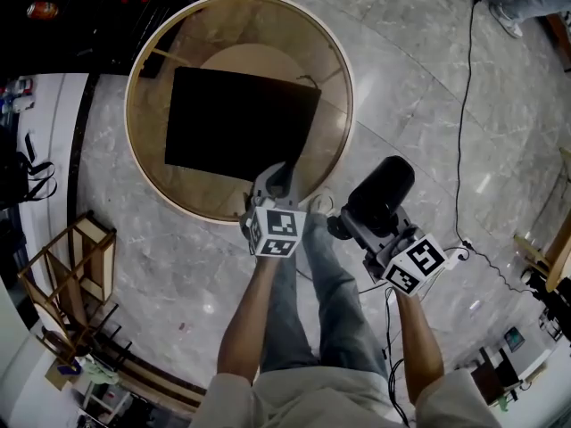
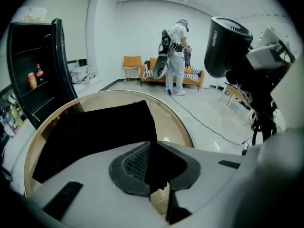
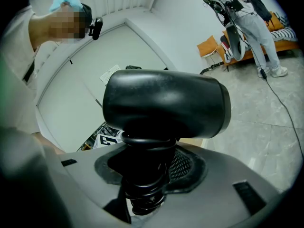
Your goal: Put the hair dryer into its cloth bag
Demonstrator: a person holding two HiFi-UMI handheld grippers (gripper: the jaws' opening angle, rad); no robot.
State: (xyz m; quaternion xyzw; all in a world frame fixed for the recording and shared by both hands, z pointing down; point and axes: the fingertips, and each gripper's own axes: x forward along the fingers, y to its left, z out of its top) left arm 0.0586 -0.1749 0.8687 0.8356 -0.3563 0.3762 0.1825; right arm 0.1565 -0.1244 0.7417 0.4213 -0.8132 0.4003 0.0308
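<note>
A flat black cloth bag lies on a round wooden table. My left gripper is at the bag's near right corner, by the table's front edge. In the left gripper view a fold of the black bag sits pinched between the pads of the left gripper. My right gripper is to the right of the table, over the floor. It is shut on the handle of a black hair dryer, whose cord is coiled round the handle. The hair dryer fills the view above the right gripper.
A wooden chair stands on the floor at the left. A black cable runs across the marble floor at the right. A dark drinks cabinet stands beyond the table, and a person stands far off by an orange sofa.
</note>
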